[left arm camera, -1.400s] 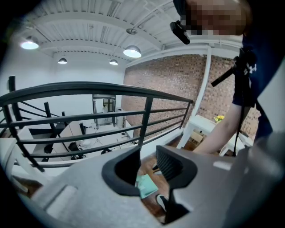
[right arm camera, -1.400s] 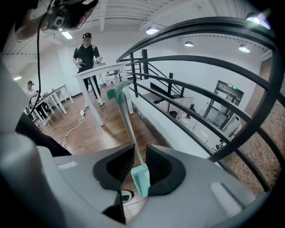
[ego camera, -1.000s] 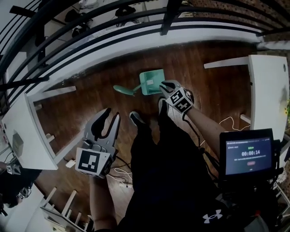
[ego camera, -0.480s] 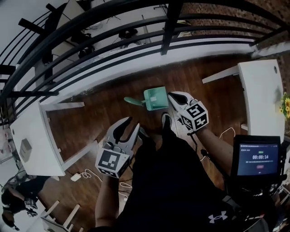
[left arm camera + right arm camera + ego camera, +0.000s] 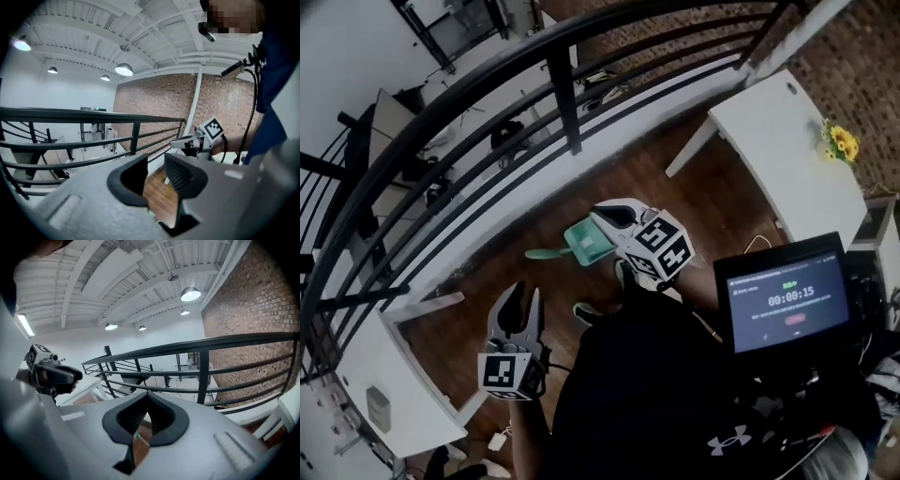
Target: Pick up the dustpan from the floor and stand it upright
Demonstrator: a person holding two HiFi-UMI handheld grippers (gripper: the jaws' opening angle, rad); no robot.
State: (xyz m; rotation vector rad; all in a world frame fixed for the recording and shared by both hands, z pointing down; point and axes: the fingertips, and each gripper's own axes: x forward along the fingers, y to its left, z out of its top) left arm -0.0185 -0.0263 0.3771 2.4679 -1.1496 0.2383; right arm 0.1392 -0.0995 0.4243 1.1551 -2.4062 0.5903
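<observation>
Your head camera looked steeply down from above the black railing (image 5: pixel 565 105), taking in the left gripper (image 5: pixel 522 302) and right gripper (image 5: pixel 602 220) on your side of it. Each gripper camera rode just behind its own jaws, faced the railing roughly level, and caught the other gripper before it.

light: bright ceiling lamps (image 5: pixel 191 294) | edges: fisheye-warped, dark | near tongs: soft

The teal-green dustpan (image 5: pixel 584 242) hangs at the tip of the right gripper (image 5: pixel 600 221), its thin rim pinched between the closed jaws. Its handle points away from that gripper.
</observation>
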